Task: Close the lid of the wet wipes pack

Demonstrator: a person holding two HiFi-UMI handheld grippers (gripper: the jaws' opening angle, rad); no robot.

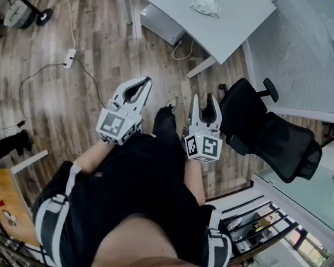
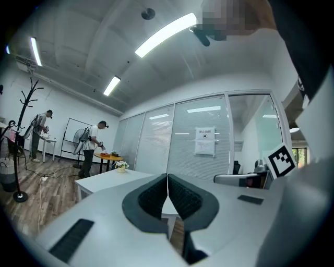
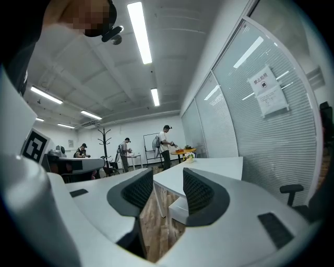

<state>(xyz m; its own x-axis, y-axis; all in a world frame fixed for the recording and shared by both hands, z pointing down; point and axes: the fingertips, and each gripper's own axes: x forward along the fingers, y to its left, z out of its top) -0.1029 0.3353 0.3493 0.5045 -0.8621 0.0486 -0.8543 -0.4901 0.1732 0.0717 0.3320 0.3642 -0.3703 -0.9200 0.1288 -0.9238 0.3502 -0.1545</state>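
Note:
A small white pack that looks crumpled (image 1: pixel 205 6) lies on the white table (image 1: pixel 184 14) at the top of the head view, well beyond both grippers; its lid cannot be made out. I hold both grippers level in front of my body, over the wooden floor. The left gripper (image 1: pixel 146 81) (image 2: pixel 167 177) is shut, its black pads touching with nothing between them. The right gripper (image 1: pixel 206 100) (image 3: pixel 168 180) is open, with a clear gap between its pads and nothing in it. Both point toward the white table (image 2: pixel 104 180) (image 3: pixel 214 167).
A black office chair (image 1: pixel 272 137) stands just right of the right gripper. A power strip with cables (image 1: pixel 69 58) lies on the floor to the left. A drawer unit (image 1: pixel 163 24) sits under the table. A frosted glass wall (image 3: pixel 250 114) runs along the right. People (image 2: pixel 94 146) stand at far tables.

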